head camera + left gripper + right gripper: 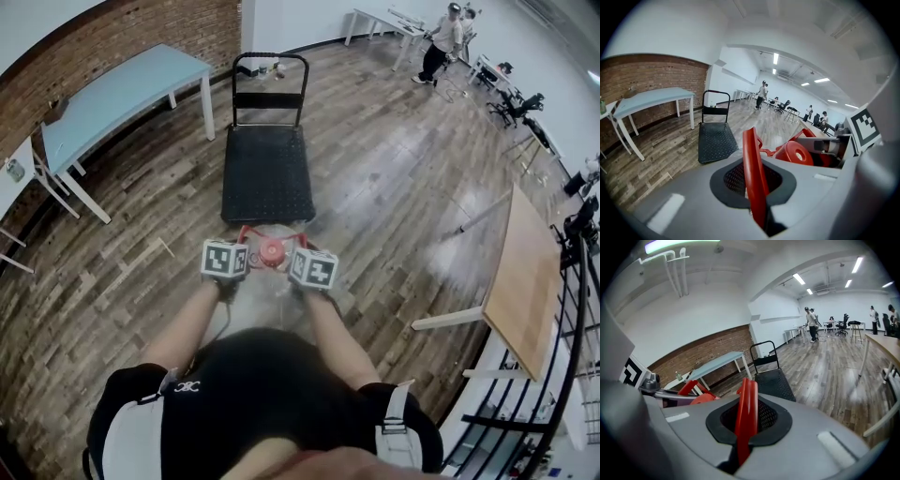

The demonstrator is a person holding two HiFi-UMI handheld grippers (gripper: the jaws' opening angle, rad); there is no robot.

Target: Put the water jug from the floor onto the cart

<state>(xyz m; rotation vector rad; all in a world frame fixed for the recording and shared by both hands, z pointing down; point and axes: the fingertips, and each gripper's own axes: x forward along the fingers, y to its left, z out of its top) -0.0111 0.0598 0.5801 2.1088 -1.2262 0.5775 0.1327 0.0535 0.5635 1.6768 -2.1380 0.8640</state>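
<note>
L tongs point(753, 185) & R tongs point(744, 423) clamped on jug handle point(751, 150), cart point(267, 173) ahead, table point(122, 94) left

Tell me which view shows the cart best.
The head view: the cart shows whole from above, deck and handle. The left gripper view shows the cart low and foreshortened; in the right gripper view its near end is hidden.

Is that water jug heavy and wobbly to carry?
Probably heavy: the left tongs and right tongs each grip a red handle of the water jug. Hanging from thin handles, it may swing. The handles look like stiff plastic, so they likely won't flop.
</note>
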